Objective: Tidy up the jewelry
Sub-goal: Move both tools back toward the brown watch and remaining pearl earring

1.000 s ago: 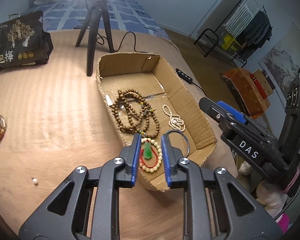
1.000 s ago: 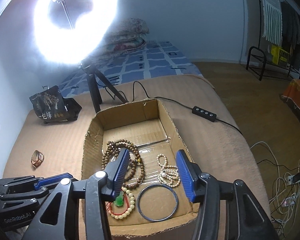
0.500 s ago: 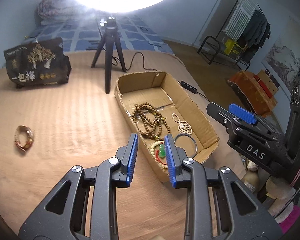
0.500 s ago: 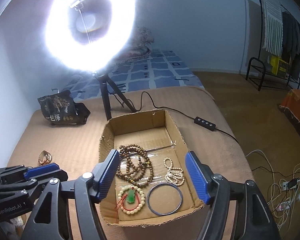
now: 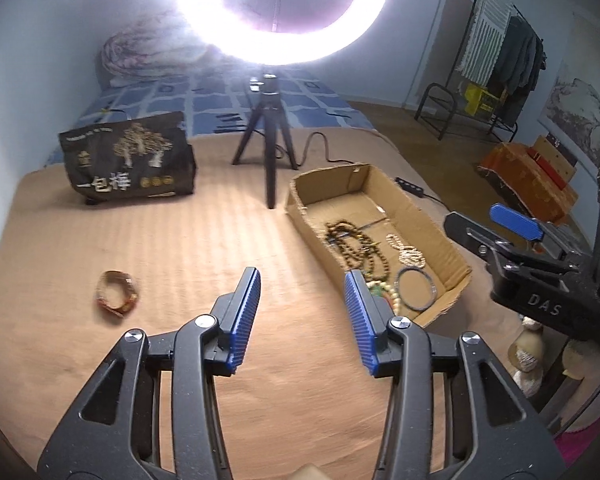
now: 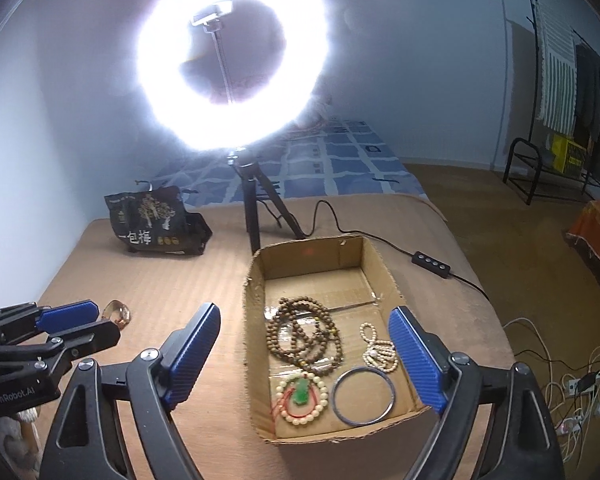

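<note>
Flanking cardboard box [image 6: 256, 320]: tripod [image 6: 256, 200], black bag [image 6: 152, 224].

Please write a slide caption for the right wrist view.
Open right claw above a cardboard box holding bead necklaces and a blue bangle.

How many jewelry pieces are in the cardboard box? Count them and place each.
4. Brown bead strand mid-box; white bead strand to its right; pale bracelet with green pendant near-left; blue bangle near-right. Another bracelet lies outside on the bed.
</note>
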